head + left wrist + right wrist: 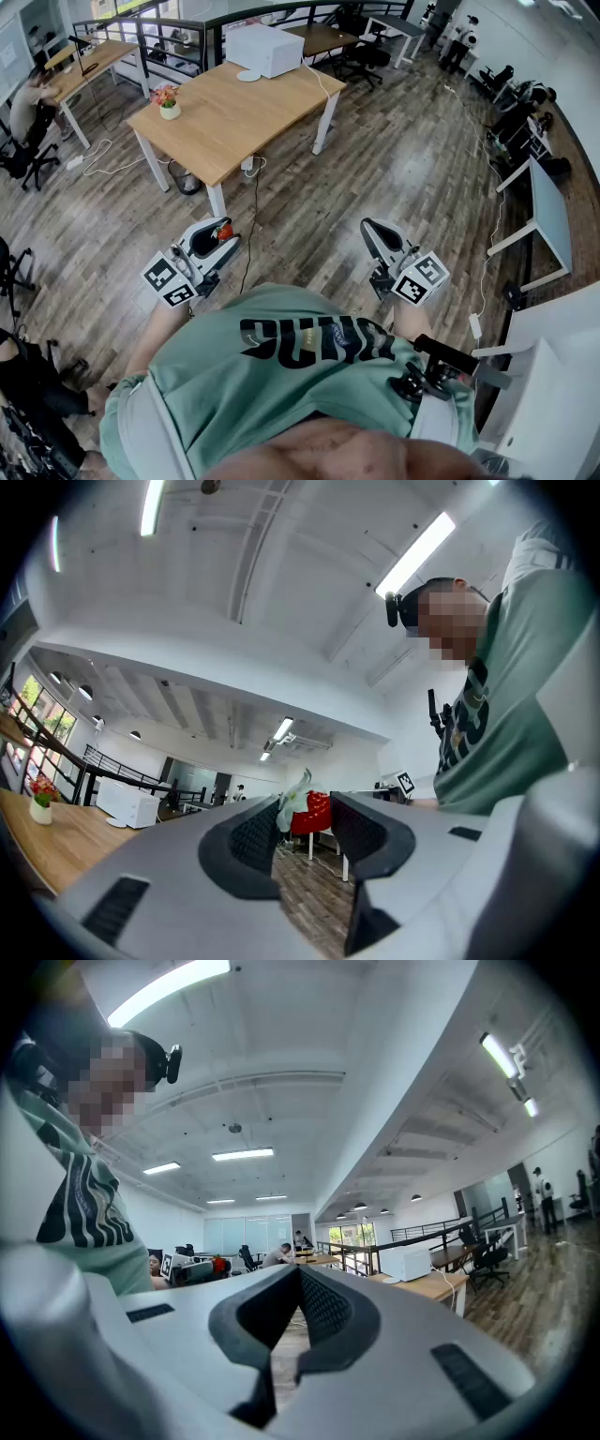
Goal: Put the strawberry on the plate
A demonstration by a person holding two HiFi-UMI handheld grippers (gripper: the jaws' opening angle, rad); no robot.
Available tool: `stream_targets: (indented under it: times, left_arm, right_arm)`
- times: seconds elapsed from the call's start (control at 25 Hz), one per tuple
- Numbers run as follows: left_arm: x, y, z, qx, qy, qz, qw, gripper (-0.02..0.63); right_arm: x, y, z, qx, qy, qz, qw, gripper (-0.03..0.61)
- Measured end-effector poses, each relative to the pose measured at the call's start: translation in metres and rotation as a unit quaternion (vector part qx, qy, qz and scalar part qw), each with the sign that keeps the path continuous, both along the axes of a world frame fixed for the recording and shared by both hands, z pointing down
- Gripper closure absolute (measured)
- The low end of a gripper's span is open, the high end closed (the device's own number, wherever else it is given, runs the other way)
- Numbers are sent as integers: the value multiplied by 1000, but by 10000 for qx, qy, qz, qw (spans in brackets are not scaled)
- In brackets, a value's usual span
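Observation:
A red strawberry (224, 232) with pale green leaves sits between the pads of my left gripper (214, 242), held up over the wooden floor near my body. In the left gripper view the strawberry (316, 811) is pinched at the tips of the left gripper (306, 819). My right gripper (368, 229) is held at the same height on the other side, and in its own view the right gripper (298, 1275) has its jaws together with nothing in them. A small white round plate (248, 75) lies on the far wooden table (234, 112).
On the table stand a white box (264, 49) and a small flower pot (169, 101). A black cable (251, 220) runs down from the table across the floor. A white desk (548, 211) stands at the right. A person (26, 103) sits at a desk at the far left.

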State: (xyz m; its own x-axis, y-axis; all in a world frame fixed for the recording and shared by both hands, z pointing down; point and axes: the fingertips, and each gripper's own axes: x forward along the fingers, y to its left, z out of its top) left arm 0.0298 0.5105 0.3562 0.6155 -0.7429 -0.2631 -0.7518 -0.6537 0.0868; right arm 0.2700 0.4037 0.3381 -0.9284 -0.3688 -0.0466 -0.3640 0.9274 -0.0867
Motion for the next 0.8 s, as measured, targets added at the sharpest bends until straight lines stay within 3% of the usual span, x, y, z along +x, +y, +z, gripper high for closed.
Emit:
stream_targets:
  times: [0.8]
  left_arm:
    - [5,-7,-2,-61,-14,-150,9999,445]
  right_arm:
    - [3,-18,-6,42,-52,-203,9998,572]
